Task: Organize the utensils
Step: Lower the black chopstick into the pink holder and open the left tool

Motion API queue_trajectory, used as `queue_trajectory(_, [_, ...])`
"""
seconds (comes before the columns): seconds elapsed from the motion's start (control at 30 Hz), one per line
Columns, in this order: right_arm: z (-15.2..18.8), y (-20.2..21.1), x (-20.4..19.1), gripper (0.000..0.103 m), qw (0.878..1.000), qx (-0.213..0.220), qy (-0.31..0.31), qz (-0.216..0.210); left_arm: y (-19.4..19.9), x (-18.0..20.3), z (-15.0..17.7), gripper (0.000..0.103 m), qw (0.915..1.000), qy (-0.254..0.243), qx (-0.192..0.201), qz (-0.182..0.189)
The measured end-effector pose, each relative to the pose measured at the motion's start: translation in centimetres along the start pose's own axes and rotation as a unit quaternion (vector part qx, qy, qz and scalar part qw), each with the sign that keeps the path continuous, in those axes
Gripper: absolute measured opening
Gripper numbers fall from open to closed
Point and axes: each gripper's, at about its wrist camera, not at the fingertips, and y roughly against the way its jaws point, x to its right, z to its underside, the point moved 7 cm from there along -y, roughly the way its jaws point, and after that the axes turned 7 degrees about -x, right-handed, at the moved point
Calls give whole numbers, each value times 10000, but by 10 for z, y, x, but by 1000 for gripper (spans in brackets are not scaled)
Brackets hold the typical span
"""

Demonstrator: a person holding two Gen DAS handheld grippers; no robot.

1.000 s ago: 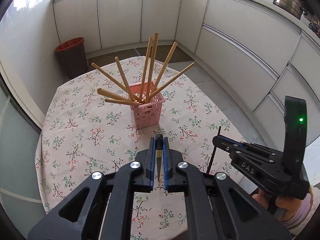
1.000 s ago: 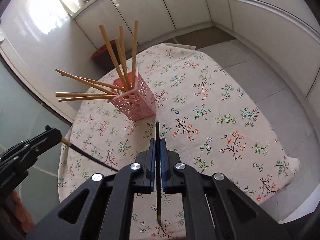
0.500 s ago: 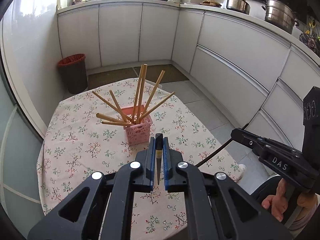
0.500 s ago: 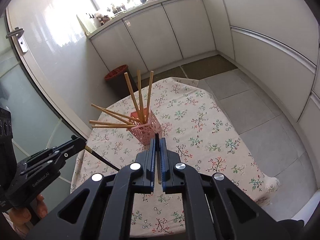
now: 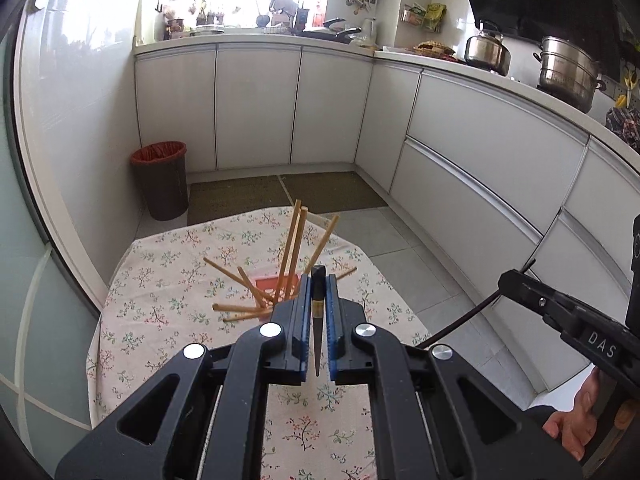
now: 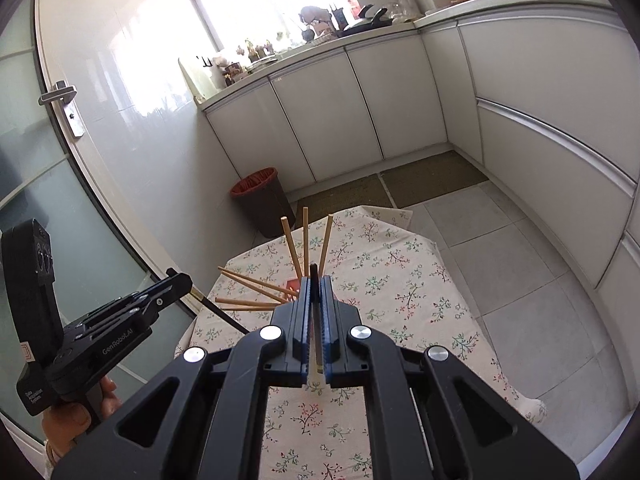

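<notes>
My left gripper [image 5: 318, 279] is shut on a dark chopstick [image 5: 317, 320] that stands between its blue pads, high above the floral table [image 5: 168, 280]. Behind the fingers sits a pink basket [image 5: 272, 283] with several wooden chopsticks [image 5: 294, 240] fanning out of it. My right gripper [image 5: 507, 280] comes in from the right, shut on a thin black chopstick [image 5: 464, 322]. In the right wrist view the right gripper [image 6: 315, 279] clamps that chopstick [image 6: 314, 271], and the basket [image 6: 292, 282] is mostly hidden. The left gripper [image 6: 180, 280] holds its chopstick [image 6: 220, 312] at the left.
A dark bin with a red liner [image 5: 162, 180] stands on the floor beyond the table, near a floor mat [image 5: 280, 196]. White cabinets [image 5: 480, 152] wrap the room, with pots [image 5: 568, 68] on the counter. A glass door [image 6: 60, 184] lies left.
Both grippers have risen with their chopsticks still clamped. The table and basket now look smaller and lower, and more of the cabinets, counter and window shows.
</notes>
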Motion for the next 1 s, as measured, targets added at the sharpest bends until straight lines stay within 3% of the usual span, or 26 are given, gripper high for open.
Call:
queue_trajectory(0.33, [-40, 16, -18, 5, 9990, 379, 113, -189, -7, -12, -64, 6, 9975, 203, 558, -392])
queue_trajectory(0.5, [-47, 7, -20, 5, 9990, 375, 151, -194, -43, -25, -77, 6, 9963, 318, 472, -649])
queue_trajectory(0.63, [-50, -7, -18, 5, 9992, 314, 92, -207, -86, -39, -69, 8, 9964, 530, 135, -643])
queue_trajectory(0.7, [-51, -12, -19, 5, 9993, 309, 99, -205, -101, -47, -58, 29, 9961, 672, -74, -566])
queue_trajectory(0.8, [-56, -20, -23, 5, 9992, 298, 134, -221, -90, -58, -50, 31, 9944, 960, 77, -446])
queue_trajectory(1.0, [-70, -34, -42, 5, 9984, 414, 160, -346, -21, -77, -60, 45, 9866, 1242, 926, -518])
